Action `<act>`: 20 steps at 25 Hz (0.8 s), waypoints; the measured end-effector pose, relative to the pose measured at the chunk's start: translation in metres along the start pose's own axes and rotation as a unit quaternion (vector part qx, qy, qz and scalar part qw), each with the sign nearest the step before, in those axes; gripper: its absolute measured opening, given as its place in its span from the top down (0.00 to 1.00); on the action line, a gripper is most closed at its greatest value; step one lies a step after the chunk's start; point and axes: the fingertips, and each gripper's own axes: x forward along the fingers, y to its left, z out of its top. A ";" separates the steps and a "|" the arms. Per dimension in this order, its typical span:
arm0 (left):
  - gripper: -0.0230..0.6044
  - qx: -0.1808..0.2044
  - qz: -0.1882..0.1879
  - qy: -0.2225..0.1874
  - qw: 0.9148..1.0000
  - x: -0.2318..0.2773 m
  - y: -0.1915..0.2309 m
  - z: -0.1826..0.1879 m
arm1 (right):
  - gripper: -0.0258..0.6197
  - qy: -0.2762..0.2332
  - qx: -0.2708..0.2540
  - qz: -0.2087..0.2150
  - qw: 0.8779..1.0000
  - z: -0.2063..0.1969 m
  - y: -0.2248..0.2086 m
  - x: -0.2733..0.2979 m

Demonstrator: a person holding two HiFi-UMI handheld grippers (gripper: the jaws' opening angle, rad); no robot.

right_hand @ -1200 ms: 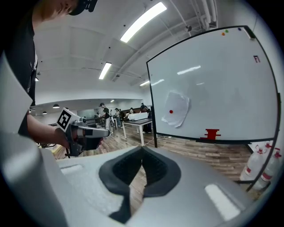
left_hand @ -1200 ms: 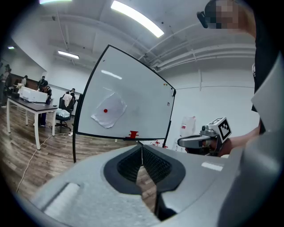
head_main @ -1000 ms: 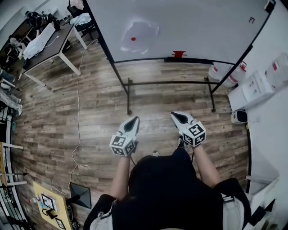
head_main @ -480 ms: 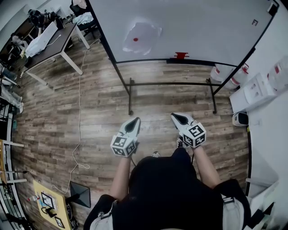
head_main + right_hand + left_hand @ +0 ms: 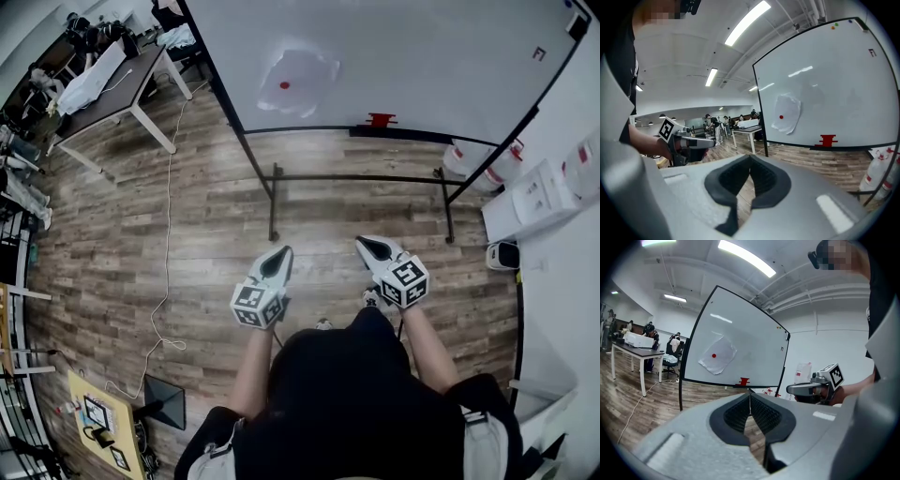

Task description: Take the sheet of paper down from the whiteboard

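Close in, the left gripper (image 5: 277, 254) and right gripper (image 5: 372, 246) point forward side by side, each with its jaws closed on nothing. Past them is wooden floor (image 5: 206, 234), then the stand (image 5: 273, 201). Farthest off, the paper (image 5: 298, 80) hangs on the left part of the whiteboard (image 5: 441, 56), well apart from both grippers and apparently pinned by a red magnet (image 5: 284, 85). Arriving with the jaws closed would probably only shove the crumpled sheet. Tugging an edge while the magnet stays on could tear the paper or knock the magnet off.
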 end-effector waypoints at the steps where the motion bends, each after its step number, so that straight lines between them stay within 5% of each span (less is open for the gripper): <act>1: 0.94 -0.001 0.003 0.001 1.000 0.002 0.000 0.000 | 0.95 0.000 0.000 0.002 1.000 0.000 -0.002 0.001; 20: 0.94 -0.010 0.026 -0.006 1.000 0.065 -0.018 0.014 | 0.95 0.010 0.002 0.027 1.000 0.012 -0.072 -0.002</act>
